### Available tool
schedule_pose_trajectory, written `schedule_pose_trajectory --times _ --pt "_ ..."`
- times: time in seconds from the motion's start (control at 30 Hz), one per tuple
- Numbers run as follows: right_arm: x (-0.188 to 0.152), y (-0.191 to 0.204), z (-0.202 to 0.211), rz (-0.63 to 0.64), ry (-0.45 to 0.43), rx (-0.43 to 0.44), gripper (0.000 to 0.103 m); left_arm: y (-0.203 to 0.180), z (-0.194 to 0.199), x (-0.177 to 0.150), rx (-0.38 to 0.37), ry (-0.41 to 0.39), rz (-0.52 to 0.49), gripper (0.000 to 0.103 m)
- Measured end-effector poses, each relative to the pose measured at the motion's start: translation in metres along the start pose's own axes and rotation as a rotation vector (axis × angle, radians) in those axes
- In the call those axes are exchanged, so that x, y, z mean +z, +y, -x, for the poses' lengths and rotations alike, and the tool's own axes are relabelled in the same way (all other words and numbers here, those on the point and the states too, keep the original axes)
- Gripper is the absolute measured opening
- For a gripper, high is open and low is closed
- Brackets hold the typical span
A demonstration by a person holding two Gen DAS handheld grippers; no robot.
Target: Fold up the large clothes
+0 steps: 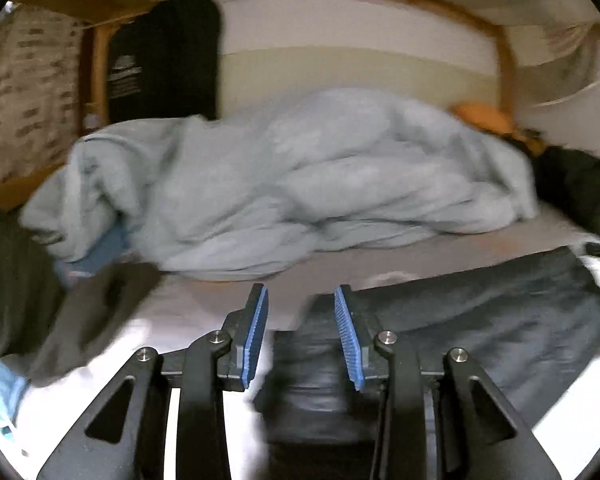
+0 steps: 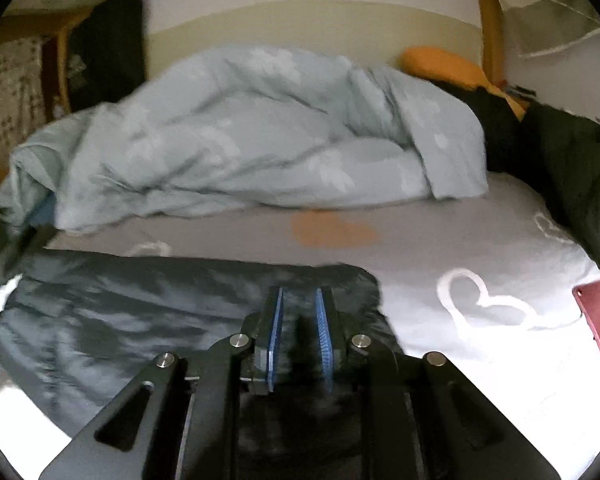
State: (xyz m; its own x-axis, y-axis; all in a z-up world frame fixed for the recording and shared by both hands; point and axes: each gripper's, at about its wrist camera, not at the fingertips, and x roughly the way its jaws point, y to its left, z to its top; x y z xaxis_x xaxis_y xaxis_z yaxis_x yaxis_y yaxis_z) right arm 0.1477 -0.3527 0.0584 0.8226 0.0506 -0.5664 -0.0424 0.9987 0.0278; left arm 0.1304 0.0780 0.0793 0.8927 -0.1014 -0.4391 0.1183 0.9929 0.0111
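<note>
Right wrist view: dark garment (image 2: 140, 312) lies under right gripper (image 2: 300, 316)

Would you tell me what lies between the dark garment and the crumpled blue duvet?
Only bare grey bedsheet, printed with an orange heart; the right wrist view shows it.

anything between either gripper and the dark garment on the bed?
Nothing visible. The dark grey padded garment already lies between both grippers' blue pads: left gripper, right gripper. The crumpled light blue duvet lies behind it.
</note>
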Motion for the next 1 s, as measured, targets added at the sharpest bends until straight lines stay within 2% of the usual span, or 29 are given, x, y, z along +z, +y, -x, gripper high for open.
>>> schedule_pose_trajectory --times 0.07,0.13,0.17,0.23,0.27,0.33,0.43,0.57,0.63,1.0 --pt "-0.002 0.01 0.001 0.004 0.019 0.035 0.017 -0.017 -0.002 -0.001 -0.066 0.033 -0.011 0.035" --pt "-0.008 0.017 -0.005 0.008 0.052 0.04 0.017 -0.032 -0.017 -0.011 -0.085 0.097 -0.029 0.036" --pt "-0.013 0.018 -0.012 0.009 0.068 0.027 0.017 -0.037 -0.025 -0.018 -0.063 0.127 -0.042 0.036" --pt "-0.025 0.017 -0.031 0.008 0.118 -0.012 0.017 -0.043 -0.051 -0.038 0.062 0.216 -0.072 0.036" --pt "-0.03 0.015 -0.039 0.006 0.136 -0.022 0.017 -0.041 -0.061 -0.047 0.092 0.24 -0.069 0.037" --pt "-0.041 0.013 -0.058 -0.016 0.168 0.005 0.017 -0.033 -0.074 -0.063 0.06 0.243 -0.026 0.042" --pt "-0.046 0.016 -0.075 -0.034 0.204 0.018 0.017 -0.034 -0.079 -0.071 0.077 0.227 -0.041 0.045" --pt "-0.055 0.015 -0.095 -0.049 0.232 0.039 0.017 -0.028 -0.091 -0.076 0.026 0.274 0.006 0.045" --pt "-0.059 0.018 -0.098 -0.028 0.231 0.031 0.017 -0.025 -0.092 -0.076 0.008 0.288 0.033 0.046" --pt "-0.06 0.018 -0.1 -0.011 0.233 0.013 0.017 -0.029 -0.097 -0.079 0.022 0.322 0.014 0.046"
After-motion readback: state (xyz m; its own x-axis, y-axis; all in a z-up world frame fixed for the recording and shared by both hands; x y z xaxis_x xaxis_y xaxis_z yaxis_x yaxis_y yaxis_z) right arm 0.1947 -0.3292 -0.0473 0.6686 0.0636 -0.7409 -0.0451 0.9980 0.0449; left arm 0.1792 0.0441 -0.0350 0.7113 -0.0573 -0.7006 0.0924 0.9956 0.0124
